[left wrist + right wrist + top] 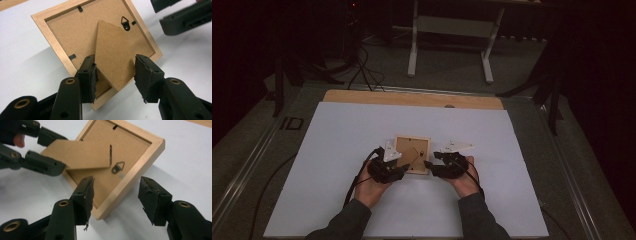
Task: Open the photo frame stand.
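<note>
On the white counter (362, 200), near its middle, a wooden picture frame (411, 154) lies face down with its brown backing up. Left of the frame, the left tongs (115, 75) are closed on the cardboard stand flap (113, 55), one pad on each edge, and the flap is lifted off the backing. Right of the frame, the right tongs (115, 198) stand apart over its corner, gripping nothing. Beside the flap's hinge on the backing sits a small metal hanger (118, 167).

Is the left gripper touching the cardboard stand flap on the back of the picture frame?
Touching. In the right gripper view the left gripper has a jaw above and a jaw below the stand flap, both against it, lifting it off the picture frame.
</note>
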Available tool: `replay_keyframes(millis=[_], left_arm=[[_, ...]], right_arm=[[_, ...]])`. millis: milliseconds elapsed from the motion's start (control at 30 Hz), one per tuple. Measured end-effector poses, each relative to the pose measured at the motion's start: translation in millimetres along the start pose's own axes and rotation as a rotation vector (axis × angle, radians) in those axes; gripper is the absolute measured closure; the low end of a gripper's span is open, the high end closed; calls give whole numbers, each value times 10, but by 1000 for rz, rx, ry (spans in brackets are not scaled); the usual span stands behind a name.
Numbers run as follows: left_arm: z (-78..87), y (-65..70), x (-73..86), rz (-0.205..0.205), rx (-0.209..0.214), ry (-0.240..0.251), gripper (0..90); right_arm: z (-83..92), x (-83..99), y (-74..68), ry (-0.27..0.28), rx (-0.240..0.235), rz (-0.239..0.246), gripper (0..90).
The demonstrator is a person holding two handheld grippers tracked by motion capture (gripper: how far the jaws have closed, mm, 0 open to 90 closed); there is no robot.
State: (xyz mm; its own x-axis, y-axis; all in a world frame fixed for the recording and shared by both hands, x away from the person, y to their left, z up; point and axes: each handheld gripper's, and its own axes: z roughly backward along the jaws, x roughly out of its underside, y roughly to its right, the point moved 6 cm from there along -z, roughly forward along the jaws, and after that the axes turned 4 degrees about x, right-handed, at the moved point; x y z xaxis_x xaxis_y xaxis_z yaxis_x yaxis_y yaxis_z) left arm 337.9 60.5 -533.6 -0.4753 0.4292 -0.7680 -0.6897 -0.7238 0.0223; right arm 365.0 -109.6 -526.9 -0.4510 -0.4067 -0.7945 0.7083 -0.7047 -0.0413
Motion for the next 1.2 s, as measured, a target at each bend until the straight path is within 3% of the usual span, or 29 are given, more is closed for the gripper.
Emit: replay_keyframes(millis=[133,367,667,800,933,1067,1200], left_arm=[[15,22,30,-22,-14,11,538],[31,49,72,-56,-33,18,537],[44,81,122,-95,-59,35,536],[55,87,140,-109,-64,44,536],[65,95,172,-119,-68,60,536],[72,97,201,-130,-68,66,536],[75,82,212,-119,-57,53,536]], right_arm=[[-12,-63,19,8,-2,5,471],[-77,-194,116,34,-15,-34,493],[-196,-272,225,8,-29,-70,451],[-249,-275,248,3,-55,-86,424],[-295,-270,252,-10,-109,-121,402],[-325,-268,232,-22,-146,-112,443],[-306,-277,225,-19,-140,-100,464]])
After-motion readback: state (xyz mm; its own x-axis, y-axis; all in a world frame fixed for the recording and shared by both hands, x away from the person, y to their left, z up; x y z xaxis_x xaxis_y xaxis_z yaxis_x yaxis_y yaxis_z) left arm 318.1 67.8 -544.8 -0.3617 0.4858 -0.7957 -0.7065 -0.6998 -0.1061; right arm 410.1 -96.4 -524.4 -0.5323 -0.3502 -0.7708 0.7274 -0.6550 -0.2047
